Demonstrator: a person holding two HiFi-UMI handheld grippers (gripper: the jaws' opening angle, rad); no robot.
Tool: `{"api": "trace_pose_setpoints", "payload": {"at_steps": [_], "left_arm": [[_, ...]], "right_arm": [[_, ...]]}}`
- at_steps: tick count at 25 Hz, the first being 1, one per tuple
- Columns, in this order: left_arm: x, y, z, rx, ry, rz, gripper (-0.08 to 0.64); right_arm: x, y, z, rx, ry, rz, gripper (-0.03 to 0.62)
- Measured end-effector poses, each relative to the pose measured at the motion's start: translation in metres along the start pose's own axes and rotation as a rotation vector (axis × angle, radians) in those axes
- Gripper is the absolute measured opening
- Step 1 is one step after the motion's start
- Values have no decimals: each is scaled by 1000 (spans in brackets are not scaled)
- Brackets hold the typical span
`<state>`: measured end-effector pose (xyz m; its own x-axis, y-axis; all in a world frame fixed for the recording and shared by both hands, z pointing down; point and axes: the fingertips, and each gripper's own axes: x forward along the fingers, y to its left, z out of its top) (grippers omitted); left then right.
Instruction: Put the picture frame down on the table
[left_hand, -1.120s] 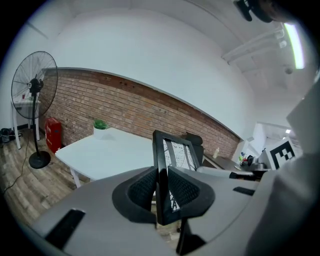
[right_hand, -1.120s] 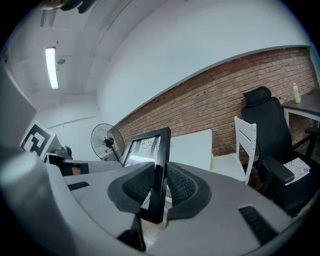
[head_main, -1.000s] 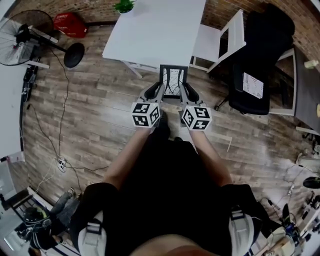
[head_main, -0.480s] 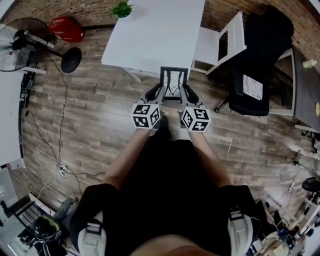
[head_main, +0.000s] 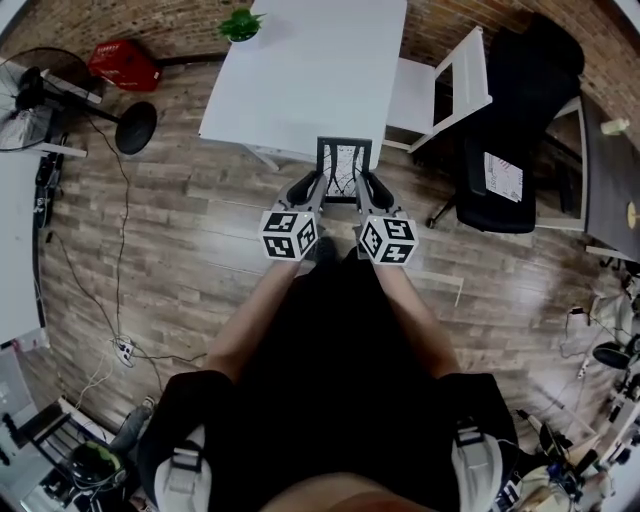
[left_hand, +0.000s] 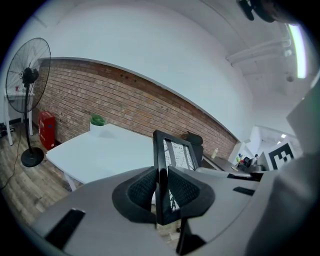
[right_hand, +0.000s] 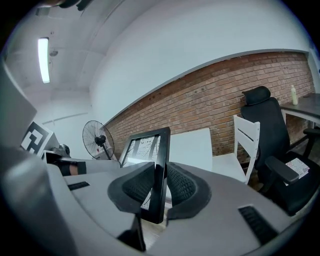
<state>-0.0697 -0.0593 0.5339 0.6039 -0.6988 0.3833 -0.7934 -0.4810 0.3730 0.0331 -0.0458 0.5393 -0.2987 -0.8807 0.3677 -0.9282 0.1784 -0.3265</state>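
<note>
the person stands facing a white worktop (head_main: 300, 70) with both arms stretched forward, and the picture frame (head_main: 345, 168) is up in the air between the two tools. it is a black frame, held upright, with a pale print of thin dark lines behind the glass.

the left tongs (head_main: 317, 184) are clamped on the frame's left edge; in the left gripper view the ribbed pads (left_hand: 144, 189) press on either side of the black border (left_hand: 161, 160). the right tongs (head_main: 367, 184) are clamped the same way on its right edge, the pads (right_hand: 181, 186) squeezing the border (right_hand: 161, 165) from both sides.

from above, the frame sits just at the near edge of the worktop, its lower part over the wooden floor (head_main: 200, 230); it does not rest on anything. whether its top reaches over the worktop's edge i cannot tell.

a small green plant (head_main: 240, 22) stands at the worktop's far left corner. a white chair (head_main: 440, 85) is just to the right of the worktop, with a black office chair (head_main: 520, 120) beyond that. a standing fan (head_main: 40, 95) is off to the left, and a brick wall (left_hand: 125, 100) runs behind.
</note>
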Motion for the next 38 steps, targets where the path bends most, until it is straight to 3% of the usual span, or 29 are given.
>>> {"api": "trace_pose_setpoints", "payload": {"at_steps": [15,38], "left_arm": [[36,26,12,-24,15,32,81],[125,73,6,-116,100,120,81]], "right_arm": [[47,-13,9,-12,40,31,72],[145,-63,7,-13,214,89,72]]}}
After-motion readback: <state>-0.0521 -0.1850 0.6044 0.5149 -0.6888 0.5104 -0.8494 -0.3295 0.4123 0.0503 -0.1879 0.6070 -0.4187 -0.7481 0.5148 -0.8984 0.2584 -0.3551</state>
